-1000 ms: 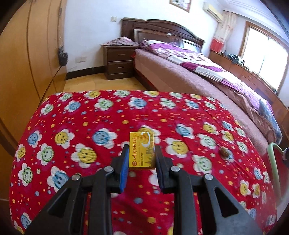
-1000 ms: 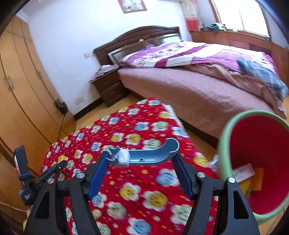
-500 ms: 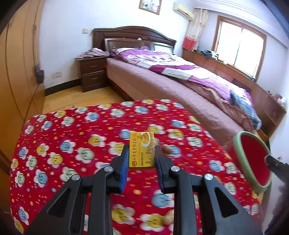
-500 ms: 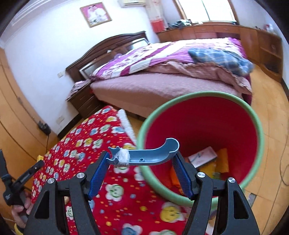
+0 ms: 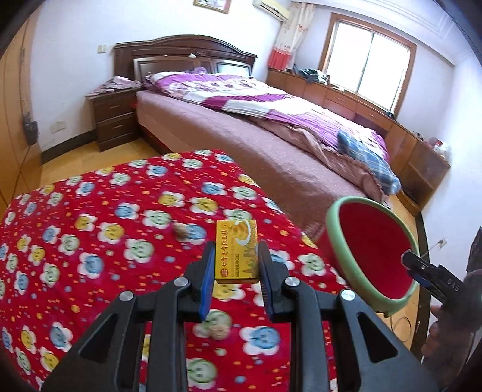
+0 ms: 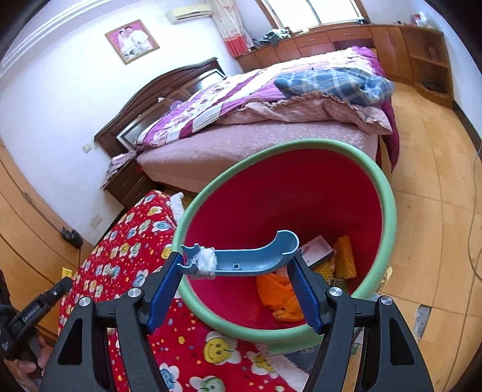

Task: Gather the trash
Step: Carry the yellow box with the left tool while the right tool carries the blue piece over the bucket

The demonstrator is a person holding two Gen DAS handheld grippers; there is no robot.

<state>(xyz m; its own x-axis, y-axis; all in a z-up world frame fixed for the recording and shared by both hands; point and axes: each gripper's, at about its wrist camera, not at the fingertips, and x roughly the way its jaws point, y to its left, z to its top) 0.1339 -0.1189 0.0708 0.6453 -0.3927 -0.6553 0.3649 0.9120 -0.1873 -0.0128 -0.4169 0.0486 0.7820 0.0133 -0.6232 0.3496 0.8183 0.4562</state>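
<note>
Between left hand-held gripper (image 5: 236, 265) pads: box (image 5: 237, 251) reading "GREEN BEAN CAKE".

A home bedroom: a double bed (image 5: 271, 144) with carved wooden headboard (image 5: 180, 57), a nightstand (image 5: 116, 120), a framed portrait (image 6: 132, 40) and air conditioner (image 6: 188, 11) on the wall.

Bedroom with white walls (image 5: 75, 36) and wood plank floor (image 6: 436, 181). Dark wooden bed (image 5: 186, 60), purple quilt (image 5: 241, 96) rumpled, nightstand (image 5: 114, 120) at its left. Bright window (image 5: 370, 60) far right above low wooden cabinets (image 5: 346, 102). Framed picture (image 6: 132, 40) and air conditioner (image 6: 188, 11) on the wall.
</note>
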